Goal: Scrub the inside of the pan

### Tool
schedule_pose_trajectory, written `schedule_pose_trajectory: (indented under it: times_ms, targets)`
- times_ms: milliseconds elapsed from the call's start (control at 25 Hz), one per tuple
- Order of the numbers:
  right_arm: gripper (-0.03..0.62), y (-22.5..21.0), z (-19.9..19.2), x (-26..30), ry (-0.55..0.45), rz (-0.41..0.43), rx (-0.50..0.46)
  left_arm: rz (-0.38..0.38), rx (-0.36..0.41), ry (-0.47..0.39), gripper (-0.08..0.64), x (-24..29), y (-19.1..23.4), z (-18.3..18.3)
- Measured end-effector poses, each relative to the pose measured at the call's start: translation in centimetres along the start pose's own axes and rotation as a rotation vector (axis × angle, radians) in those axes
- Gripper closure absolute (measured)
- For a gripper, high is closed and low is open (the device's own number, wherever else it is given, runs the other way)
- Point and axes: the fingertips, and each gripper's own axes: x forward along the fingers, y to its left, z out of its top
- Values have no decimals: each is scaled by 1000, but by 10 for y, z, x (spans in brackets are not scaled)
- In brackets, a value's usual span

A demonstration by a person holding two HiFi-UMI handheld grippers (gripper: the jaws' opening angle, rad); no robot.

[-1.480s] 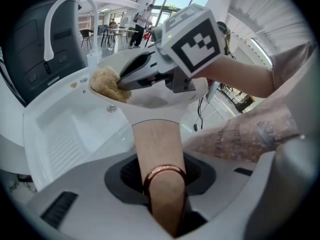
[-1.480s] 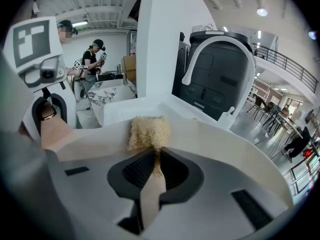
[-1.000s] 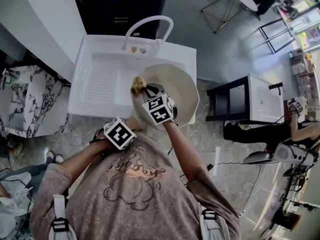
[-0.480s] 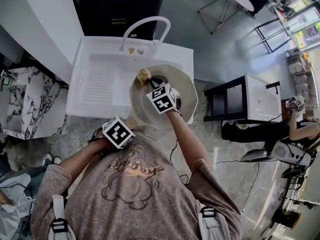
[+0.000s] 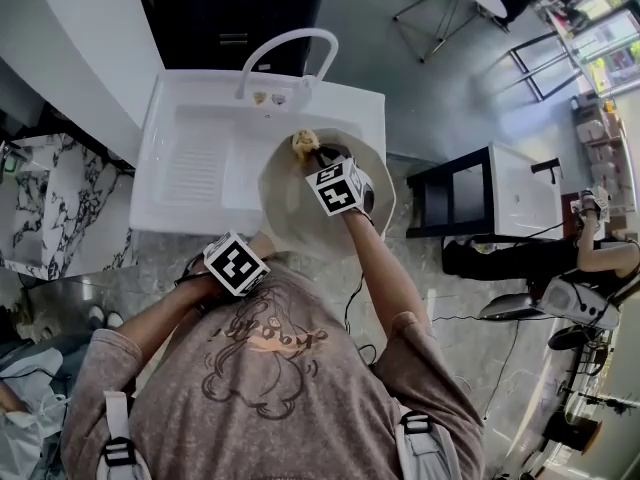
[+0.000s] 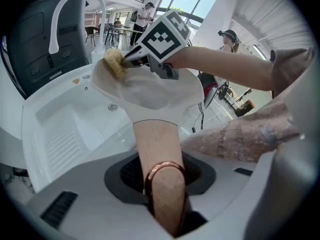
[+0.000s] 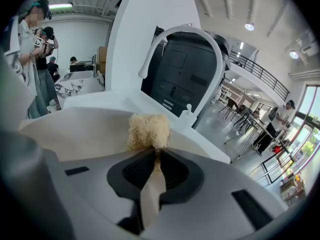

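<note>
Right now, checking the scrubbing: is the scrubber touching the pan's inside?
Touching. The left gripper view shows the scrubber pressed against the pan, on its inner wall near the rim.

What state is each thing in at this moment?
pan: tilted over the sink, inside facing the person.
scrubber: against the pan's inside, near its far rim.
faucet: no water visible.
left gripper: shut on the pan handle.
right gripper: shut on the scrubber.
</note>
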Motion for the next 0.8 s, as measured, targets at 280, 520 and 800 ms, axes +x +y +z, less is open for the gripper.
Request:
schedule_pose_trajectory:
  times_ms: [280, 520, 800]
  targets:
    - [545, -29, -20, -3, 53, -50, 11, -1, 4, 7, 410, 0, 4, -1]
    - [545, -48, -33, -10, 96, -77, 11, -18, -5, 5, 410, 5, 4, -3]
    - [545, -53, -44, -15, 149, -63, -63, -26, -4, 0, 408, 2, 4, 2]
